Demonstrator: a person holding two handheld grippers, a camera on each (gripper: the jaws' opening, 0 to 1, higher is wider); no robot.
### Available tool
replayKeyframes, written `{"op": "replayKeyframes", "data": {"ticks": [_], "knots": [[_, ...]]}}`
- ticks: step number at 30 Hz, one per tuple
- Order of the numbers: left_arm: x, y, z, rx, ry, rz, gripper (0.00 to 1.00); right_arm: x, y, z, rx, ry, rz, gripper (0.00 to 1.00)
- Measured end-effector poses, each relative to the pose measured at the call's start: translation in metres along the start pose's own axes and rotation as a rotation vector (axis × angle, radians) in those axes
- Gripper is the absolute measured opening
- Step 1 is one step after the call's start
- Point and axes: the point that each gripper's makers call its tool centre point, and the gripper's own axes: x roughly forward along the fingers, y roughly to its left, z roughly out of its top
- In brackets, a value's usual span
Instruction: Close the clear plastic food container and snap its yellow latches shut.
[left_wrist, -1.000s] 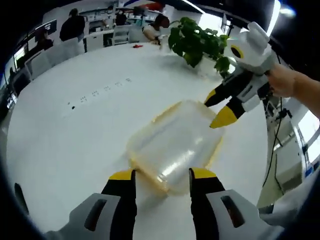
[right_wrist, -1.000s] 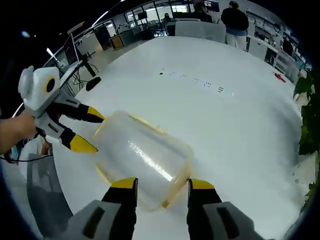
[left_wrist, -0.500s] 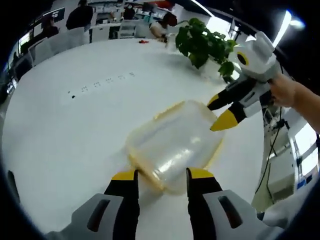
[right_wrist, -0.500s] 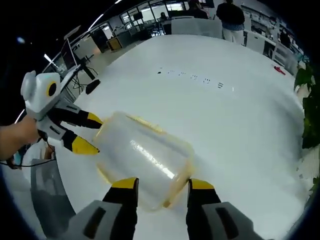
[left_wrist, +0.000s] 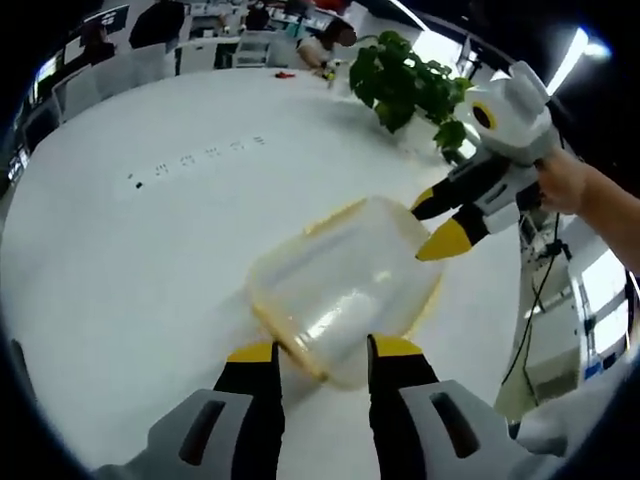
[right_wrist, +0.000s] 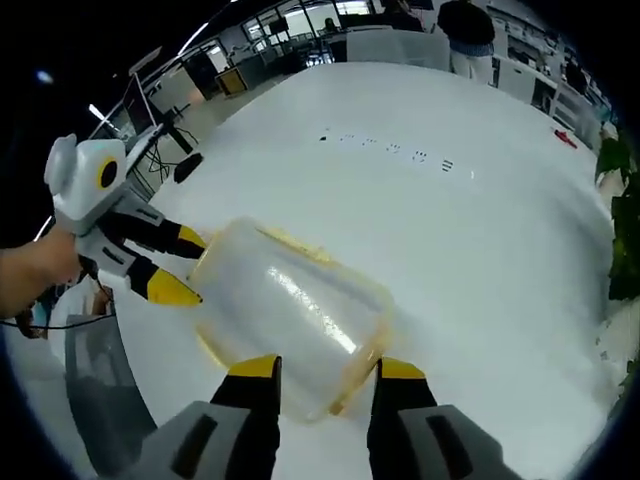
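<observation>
White tabletop (left_wrist: 130, 260) spans both views. At centre frame lies the clear plastic container (left_wrist: 345, 285), a yellow latch (right_wrist: 352, 375) on its near edge. The left gripper (left_wrist: 322, 352) and right gripper (right_wrist: 318, 367) flank opposite ends, jaws spread; contact seems likely but is unclear. A potted plant (left_wrist: 405, 85) stands upper right.

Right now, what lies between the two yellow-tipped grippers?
The clear plastic food container with yellow trim lies between the left gripper and the right gripper on the white table, seen in the left gripper view.
</observation>
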Motion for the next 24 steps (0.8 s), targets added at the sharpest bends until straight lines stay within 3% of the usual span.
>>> {"op": "replayKeyframes", "data": {"ticks": [11,24], "knots": [[-0.005,0.005,0.004,0.014,0.009,-0.019,0.31,0.004,0.012,0.001,0.025,-0.01,-0.01,0.33],[-0.019,0.008,-0.005,0.044,0.0,-0.016,0.31,0.007,0.025,-0.002,0.047,-0.021,-0.024,0.33]]}}
